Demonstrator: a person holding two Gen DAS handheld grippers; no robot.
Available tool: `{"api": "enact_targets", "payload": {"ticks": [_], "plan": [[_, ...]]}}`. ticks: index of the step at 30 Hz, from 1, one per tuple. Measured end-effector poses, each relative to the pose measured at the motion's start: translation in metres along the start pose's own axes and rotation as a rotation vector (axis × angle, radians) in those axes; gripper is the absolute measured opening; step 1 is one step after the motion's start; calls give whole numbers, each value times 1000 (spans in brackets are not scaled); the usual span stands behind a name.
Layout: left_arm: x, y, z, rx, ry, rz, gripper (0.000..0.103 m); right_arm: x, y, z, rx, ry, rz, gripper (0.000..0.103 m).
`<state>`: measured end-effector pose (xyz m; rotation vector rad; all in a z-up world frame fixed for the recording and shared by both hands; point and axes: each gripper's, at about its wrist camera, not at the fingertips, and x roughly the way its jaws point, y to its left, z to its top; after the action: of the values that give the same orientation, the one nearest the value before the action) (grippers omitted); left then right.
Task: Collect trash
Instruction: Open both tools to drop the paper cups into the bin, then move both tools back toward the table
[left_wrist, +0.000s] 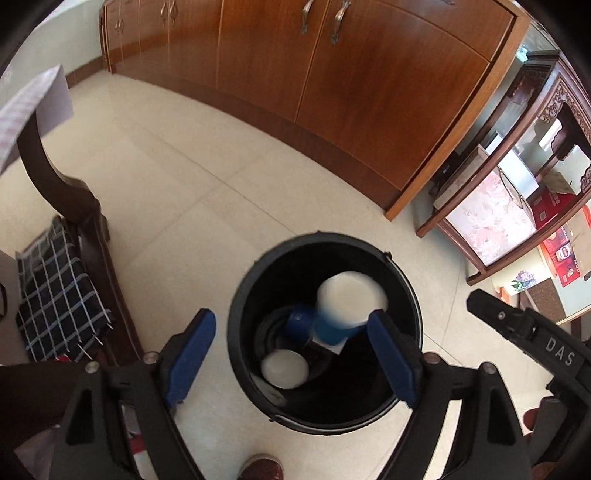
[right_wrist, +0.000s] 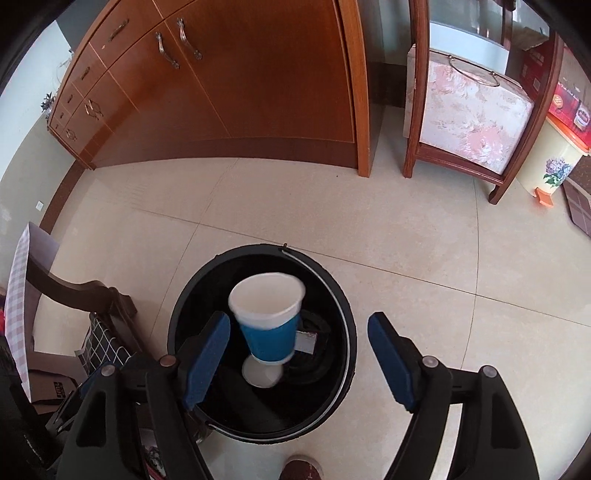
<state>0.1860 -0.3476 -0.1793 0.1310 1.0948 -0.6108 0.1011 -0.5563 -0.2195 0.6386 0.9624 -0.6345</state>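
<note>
Paper cup (right_wrist: 266, 320) is over the black bin (right_wrist: 343, 314), blurred, apparently dropping in. Both grippers, left (left_wrist: 291, 354) and right (right_wrist: 297, 360), have fingers apart, holding nothing. Cups are light and crushable; grip yours gently mid-wall, not the rim.

Even, bright daylight fills both views; the glossy brown wooden cabinet (left_wrist: 332, 85) carries soft sheen. The blue-and-white paper cup (left_wrist: 345, 306) is motion-blurred in the left view. Fisheye bending curves far edges, with black vignetted corners.
</note>
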Motion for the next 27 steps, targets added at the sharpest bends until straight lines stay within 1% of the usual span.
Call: {"api": "enact_targets", "payload": {"ticks": [2,6,10,13,21,22,27], "plan": [[-9,-2,1,15,-26,15,86,-10,0,-1,-4,-18,-1,79],[-28,-3,4,23,-60,20,86,-31,4,-4,-12,-47,12,79],[-51,-1,5,20,-92,25,86,-54,11,-7,-45,-79,22,79],[-69,1,4,22,-119,46,86,-72,17,-13,-64,-95,33,79],[-118,12,-4,7,-186,53,86,-123,33,-33,-135,-157,34,79],[-124,14,-5,6,-196,62,86,-129,36,-35,-148,-168,33,79],[-154,29,-10,-27,-227,73,86,-159,54,-44,-204,-210,57,79]]}}
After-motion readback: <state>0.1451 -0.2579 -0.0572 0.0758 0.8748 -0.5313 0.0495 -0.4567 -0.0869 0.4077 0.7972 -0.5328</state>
